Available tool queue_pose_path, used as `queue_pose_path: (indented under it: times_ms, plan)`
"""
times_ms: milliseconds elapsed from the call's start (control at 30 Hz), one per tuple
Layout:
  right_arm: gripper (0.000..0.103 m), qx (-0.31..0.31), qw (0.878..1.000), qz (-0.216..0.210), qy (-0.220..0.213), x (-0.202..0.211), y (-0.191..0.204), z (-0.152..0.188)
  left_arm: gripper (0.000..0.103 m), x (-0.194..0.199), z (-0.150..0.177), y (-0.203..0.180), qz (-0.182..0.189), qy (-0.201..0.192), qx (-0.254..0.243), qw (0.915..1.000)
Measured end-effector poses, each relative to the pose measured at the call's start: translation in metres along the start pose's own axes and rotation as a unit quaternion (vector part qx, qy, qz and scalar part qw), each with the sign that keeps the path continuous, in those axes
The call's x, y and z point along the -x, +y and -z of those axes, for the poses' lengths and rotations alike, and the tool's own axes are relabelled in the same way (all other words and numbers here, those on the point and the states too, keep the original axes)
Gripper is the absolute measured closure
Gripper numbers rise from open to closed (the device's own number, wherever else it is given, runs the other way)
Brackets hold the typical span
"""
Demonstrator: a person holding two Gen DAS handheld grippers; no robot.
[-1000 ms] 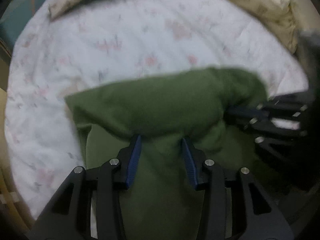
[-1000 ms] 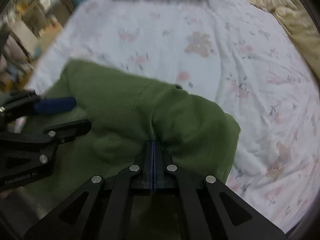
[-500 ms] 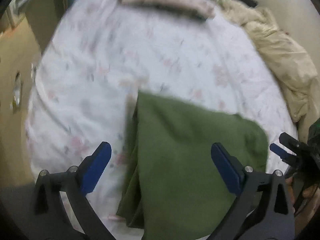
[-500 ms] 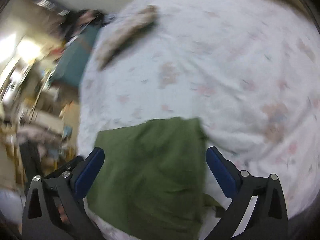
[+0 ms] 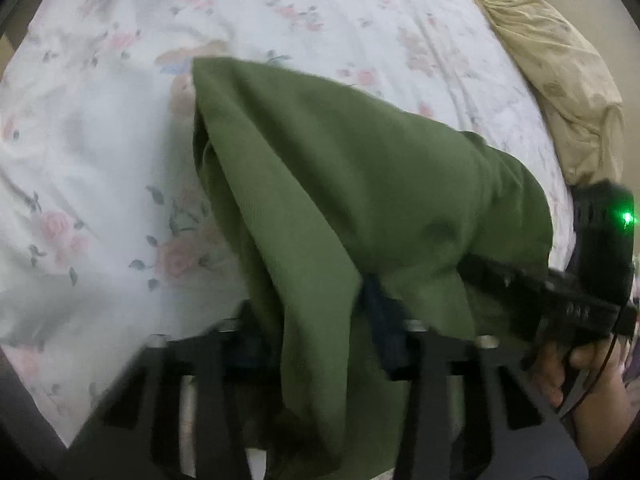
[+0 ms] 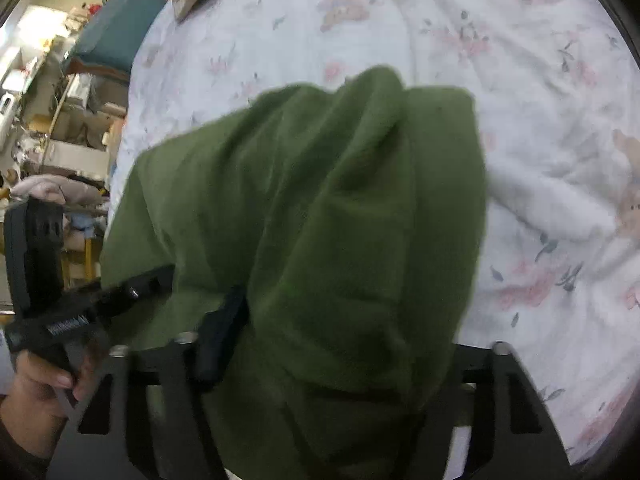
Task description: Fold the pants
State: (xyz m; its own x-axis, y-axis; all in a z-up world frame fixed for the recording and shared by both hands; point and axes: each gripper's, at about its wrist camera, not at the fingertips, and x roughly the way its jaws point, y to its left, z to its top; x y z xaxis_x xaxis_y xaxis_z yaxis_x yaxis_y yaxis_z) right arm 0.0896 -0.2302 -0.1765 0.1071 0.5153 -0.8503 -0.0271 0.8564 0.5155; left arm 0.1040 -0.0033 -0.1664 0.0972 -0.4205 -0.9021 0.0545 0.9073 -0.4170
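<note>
So, one pair of green pants (image 5: 360,184) bunched up on the floral bedsheet (image 5: 100,152), and two grippers on it. Left gripper (image 5: 316,320) just clamped down, pinching a hanging fold near the close edge; right gripper (image 6: 320,332) also just closed in, jaws pressed on a thick wad of the same fabric. One crumpled beige blanket (image 5: 560,64) off at the far right edge. Draped cloth hiding most of the fingers; hand (image 6: 36,392) gripping the left handle.
</note>
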Motion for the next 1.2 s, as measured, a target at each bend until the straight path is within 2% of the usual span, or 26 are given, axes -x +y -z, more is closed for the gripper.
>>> queue_pose_path:
  times_ms: [33, 167, 233, 300, 400, 567, 667, 733, 900, 1000, 1067, 1133, 1200]
  plan:
    - [0.075, 0.011, 1.000, -0.006, -0.012, 0.008, 0.005, -0.001, 0.087, 0.005, -0.001, -0.003, 0.001, -0.006, -0.008, 1.0000]
    - [0.079, 0.037, 0.998, -0.034, -0.043, 0.031, 0.020, -0.005, 0.090, 0.041, -0.005, -0.011, -0.001, -0.047, -0.023, 0.9986]
    - [0.079, 0.048, 0.995, -0.048, -0.072, 0.050, 0.027, -0.006, 0.090, 0.068, -0.004, -0.015, 0.019, -0.087, -0.028, 0.9957]
    - [0.079, 0.065, 0.992, -0.057, -0.093, 0.067, 0.032, -0.008, 0.090, 0.084, -0.005, -0.019, 0.028, -0.110, -0.030, 0.9931]
    - [0.079, 0.082, 0.989, -0.064, -0.109, 0.078, 0.045, -0.027, 0.090, 0.103, -0.015, -0.027, 0.015, -0.140, -0.038, 0.9893]
    - [0.079, 0.105, 0.984, -0.069, -0.128, 0.082, 0.064, -0.085, 0.090, 0.125, -0.065, -0.024, 0.018, -0.166, -0.015, 0.9858]
    - [0.079, 0.127, 0.980, -0.062, -0.140, 0.086, 0.075, -0.134, 0.090, 0.132, -0.115, -0.023, 0.002, -0.182, -0.032, 0.9828]
    - [0.079, 0.143, 0.977, -0.052, -0.148, 0.085, 0.085, -0.182, 0.090, 0.140, -0.152, -0.018, -0.002, -0.193, -0.040, 0.9803]
    - [0.079, 0.166, 0.970, -0.037, -0.175, 0.084, 0.106, -0.295, 0.090, 0.149, -0.268, 0.005, 0.001, -0.239, -0.047, 0.9699]
    - [0.079, 0.185, 0.965, -0.012, -0.184, 0.068, 0.121, -0.369, 0.090, 0.139, -0.334, 0.028, 0.002, -0.265, -0.030, 0.9639]
    - [0.079, 0.194, 0.962, 0.013, -0.191, 0.049, 0.132, -0.405, 0.090, 0.129, -0.370, 0.041, -0.003, -0.270, -0.023, 0.9625]
    - [0.078, 0.197, 0.959, 0.036, -0.198, 0.026, 0.140, -0.440, 0.089, 0.115, -0.404, 0.053, -0.023, -0.294, -0.031, 0.9551]
    - [0.078, 0.197, 0.958, 0.063, -0.197, 0.006, 0.143, -0.462, 0.089, 0.098, -0.429, 0.060, -0.046, -0.297, -0.039, 0.9531]
